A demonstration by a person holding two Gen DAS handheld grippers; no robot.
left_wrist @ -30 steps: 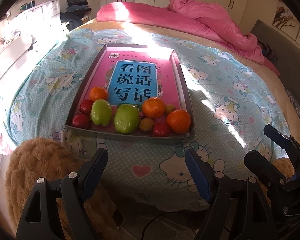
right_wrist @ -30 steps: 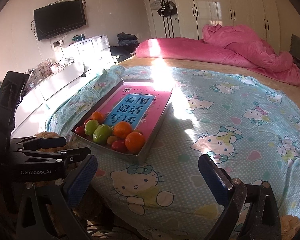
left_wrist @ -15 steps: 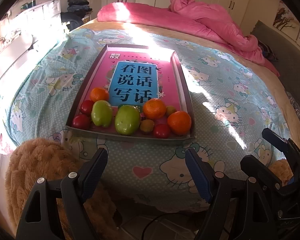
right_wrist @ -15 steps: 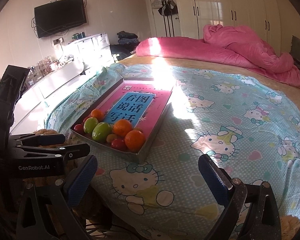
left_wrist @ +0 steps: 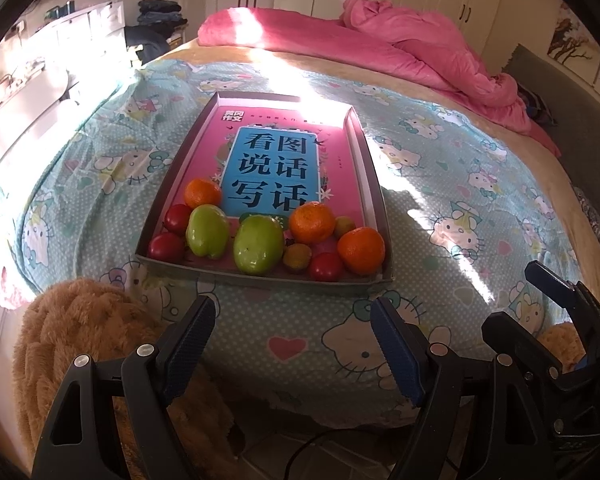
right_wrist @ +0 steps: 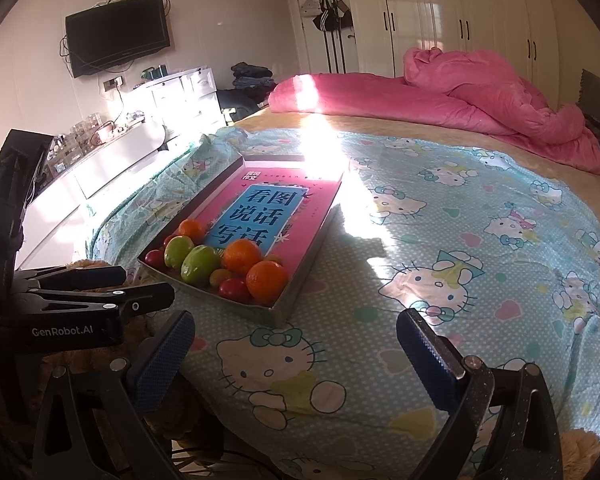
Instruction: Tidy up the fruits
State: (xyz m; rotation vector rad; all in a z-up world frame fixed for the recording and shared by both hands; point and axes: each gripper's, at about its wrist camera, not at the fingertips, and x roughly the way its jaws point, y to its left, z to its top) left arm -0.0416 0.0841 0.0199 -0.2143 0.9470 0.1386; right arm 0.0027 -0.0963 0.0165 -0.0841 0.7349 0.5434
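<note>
Hovering released and empty near the shallow grey cardboard tray (left_wrist: 374, 184) on the bed: left gripper (left_wrist: 290, 350), right gripper (right_wrist: 296, 356); oranges, green fruits, red tomatoes bunched at tray's near end.

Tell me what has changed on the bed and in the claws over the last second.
Nothing visibly changed. The left claw and right claw stay open and empty short of the tray, and the fruits, among them the nearest orange, lie where they were.

Three oranges (left_wrist: 361, 249), three tomatoes (left_wrist: 325, 266), two green fruits (left_wrist: 258, 243).
</note>
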